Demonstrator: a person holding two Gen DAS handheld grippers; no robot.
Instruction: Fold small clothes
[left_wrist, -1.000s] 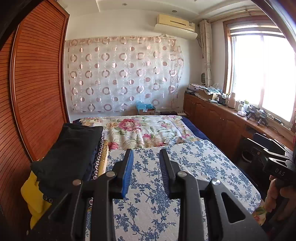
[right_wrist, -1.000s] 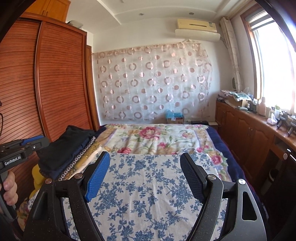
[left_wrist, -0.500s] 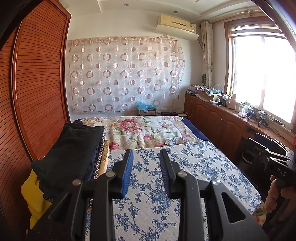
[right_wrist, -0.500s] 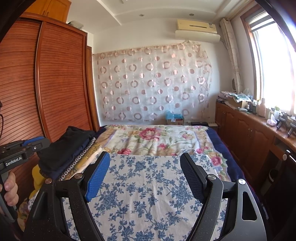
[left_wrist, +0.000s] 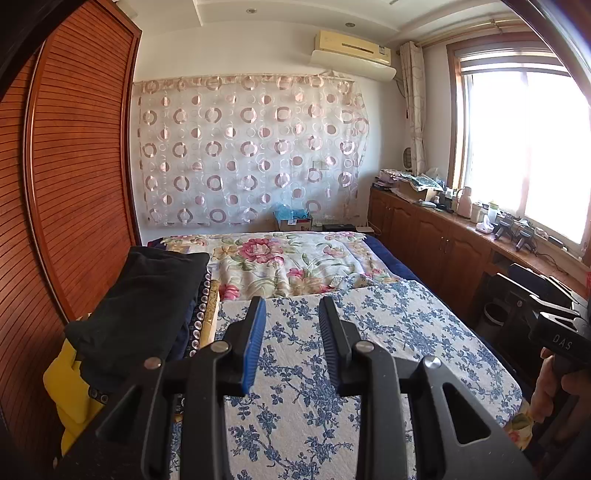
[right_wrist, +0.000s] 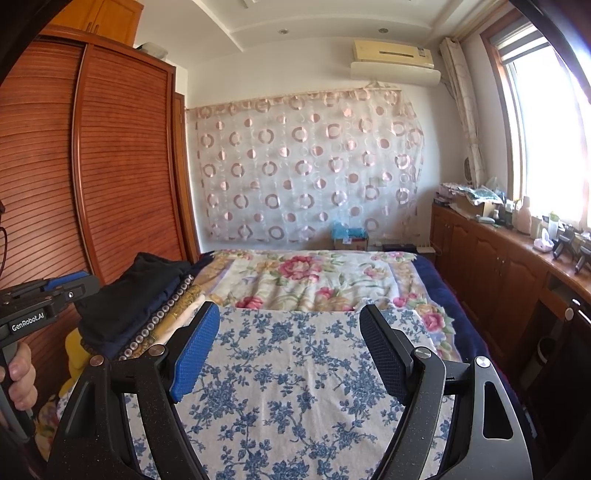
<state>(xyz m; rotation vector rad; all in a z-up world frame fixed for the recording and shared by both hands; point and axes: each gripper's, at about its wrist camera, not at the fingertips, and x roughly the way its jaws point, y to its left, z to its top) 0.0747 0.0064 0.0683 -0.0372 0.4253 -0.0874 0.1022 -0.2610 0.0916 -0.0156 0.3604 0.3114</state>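
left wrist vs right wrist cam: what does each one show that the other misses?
Left wrist only: the left claw from behind, partly open with a narrow gap, empty; the right hand on its handle at the right edge.

Right wrist only: the right claw from behind, wide open, empty; the left hand gripping the GenRobot.AI handle; the cabinet above the wardrobe.

Both: the blue floral cloth, the pile of dark clothes, the rose-print bedspread, the circle-pattern curtain and the air conditioner.
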